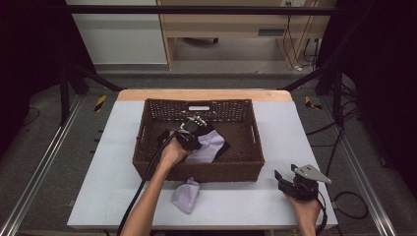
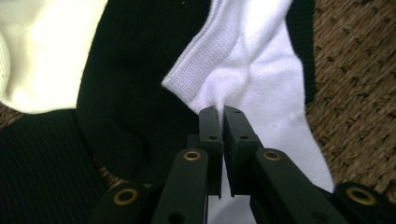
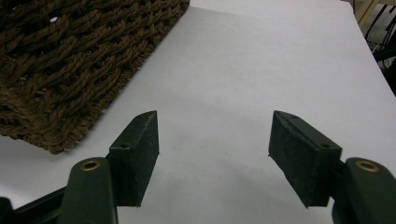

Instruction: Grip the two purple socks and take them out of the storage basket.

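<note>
A brown wicker basket [image 1: 145, 132] stands in the middle of the table. Inside it a white sock [image 1: 210, 146] lies over black socks [image 1: 164, 135]. My left gripper [image 1: 196, 129] reaches down into the basket. In the left gripper view its jaws [image 2: 221, 112] are pinched together on a fold of the white sock [image 2: 252, 65], beside the ribbed cuff. A black sock [image 2: 126, 93] lies to the left of it, and a cream sock [image 2: 42, 51] shows at the top left. My right gripper [image 1: 285, 178] rests on the table right of the basket, jaws wide apart [image 3: 212, 154] over bare table.
A pale lilac sock [image 1: 187, 195] lies on the table just in front of the basket. The basket's corner [image 3: 70, 74] is close to the left of my right gripper. A pale table surface [image 1: 290, 128] stretches right of the basket. Black frame bars stand at both sides.
</note>
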